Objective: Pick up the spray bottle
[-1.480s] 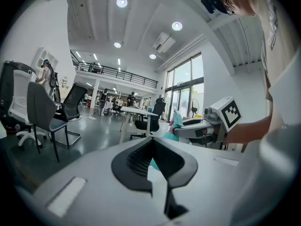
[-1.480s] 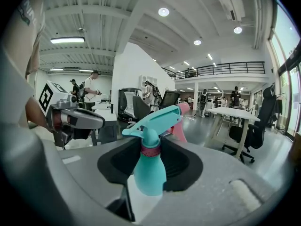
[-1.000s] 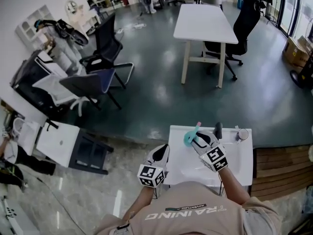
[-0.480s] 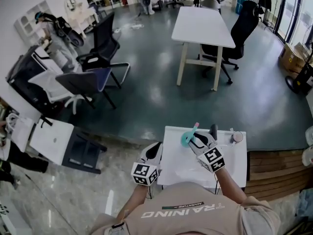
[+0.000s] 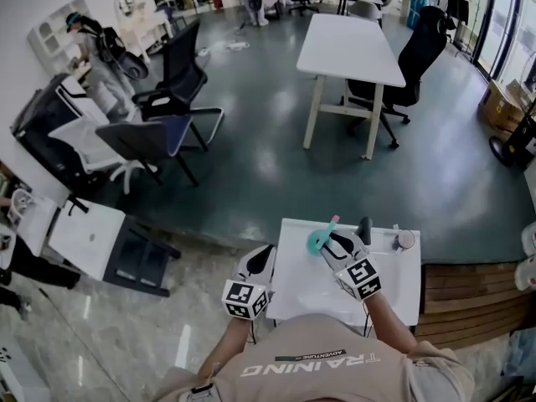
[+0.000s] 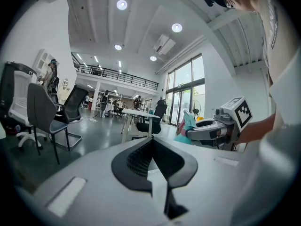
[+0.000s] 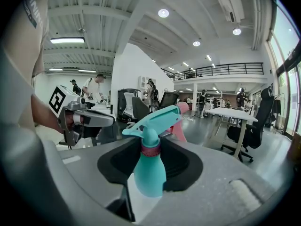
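A teal spray bottle (image 5: 318, 240) with a pink trigger is upright over the far left of the small white table (image 5: 303, 293). My right gripper (image 5: 329, 243) is shut on it. In the right gripper view the pads clamp the bottle's (image 7: 149, 168) neck and shoulder, at my right gripper (image 7: 151, 147). My left gripper (image 5: 261, 260) hovers at the table's left edge, shut and empty, its tips together (image 6: 151, 140). The left gripper view shows the held bottle (image 6: 186, 126) to its right.
A small round object (image 5: 405, 239) lies at the table's far right corner, with a dark upright thing (image 5: 364, 227) near it. A wooden platform (image 5: 473, 296) borders the table on the right. Office chairs (image 5: 155, 141) and a long white table (image 5: 347, 44) stand beyond on the dark floor.
Both grippers stay where they were relative to the table, and the bottle stays held. Only the head view has shifted a little.
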### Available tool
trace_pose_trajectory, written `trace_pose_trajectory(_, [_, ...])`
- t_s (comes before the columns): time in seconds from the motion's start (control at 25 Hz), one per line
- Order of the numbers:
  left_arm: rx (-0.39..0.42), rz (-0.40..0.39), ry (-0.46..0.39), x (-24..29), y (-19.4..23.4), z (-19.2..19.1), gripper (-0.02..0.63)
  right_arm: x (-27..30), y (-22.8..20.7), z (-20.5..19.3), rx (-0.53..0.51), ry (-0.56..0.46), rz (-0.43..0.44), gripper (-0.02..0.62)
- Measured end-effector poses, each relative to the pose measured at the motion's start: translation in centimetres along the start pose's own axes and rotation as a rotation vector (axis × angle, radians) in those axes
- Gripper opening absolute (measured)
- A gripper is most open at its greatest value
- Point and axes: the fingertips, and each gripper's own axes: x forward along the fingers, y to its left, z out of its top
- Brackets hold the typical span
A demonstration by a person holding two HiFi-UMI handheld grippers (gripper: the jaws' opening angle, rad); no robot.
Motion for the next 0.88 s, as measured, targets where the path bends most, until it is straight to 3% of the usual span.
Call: trace_pose_trajectory(0.88, [-0.048, 0.006, 0.012, -0.4, 0.8, -2.2, 0.018, 1.7, -0.2, -2.8, 0.008, 0.053, -0.017, 0.132])
